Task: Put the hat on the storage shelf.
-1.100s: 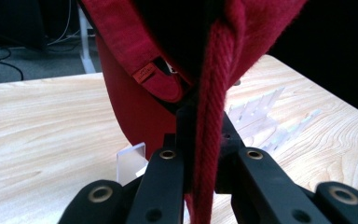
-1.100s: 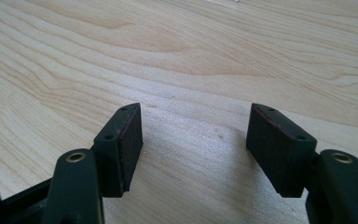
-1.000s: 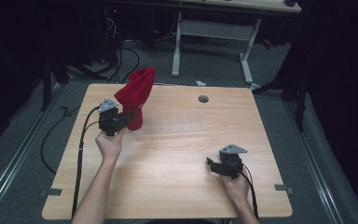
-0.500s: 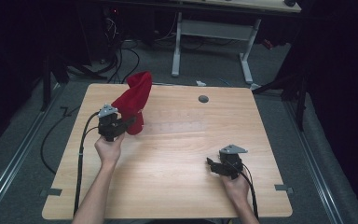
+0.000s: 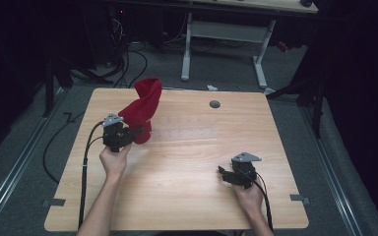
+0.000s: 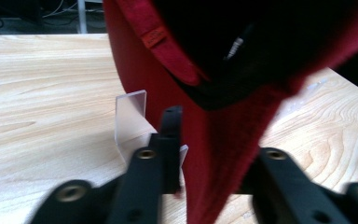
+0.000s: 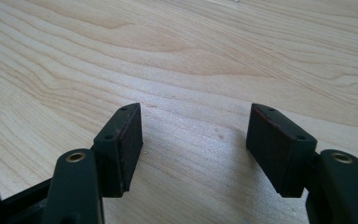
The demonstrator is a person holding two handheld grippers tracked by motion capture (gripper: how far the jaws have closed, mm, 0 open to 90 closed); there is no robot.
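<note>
A red cloth (image 5: 145,105) with a dark lining and a small sewn label stands tall at the table's far left. In the left gripper view it drapes over a clear plastic stand (image 6: 130,116). My left gripper (image 5: 137,132) is at its lower end. Its jaws have just been opening and now stand apart, with a hanging fold of the red cloth (image 6: 223,154) between them and no squeeze showing. My right gripper (image 5: 222,172) rests low over bare wood at the near right. Its jaws (image 7: 193,140) are open with nothing between them.
The wooden table (image 5: 192,162) has a small dark round cap (image 5: 214,104) near its far edge. Behind the table stand the white legs of another desk (image 5: 224,29), and black cables lie on the floor at the far left (image 5: 128,54).
The left gripper's jaws have come apart from the red cloth's lower end, and that hand has drifted slightly toward the near side. The right hand has not moved.
</note>
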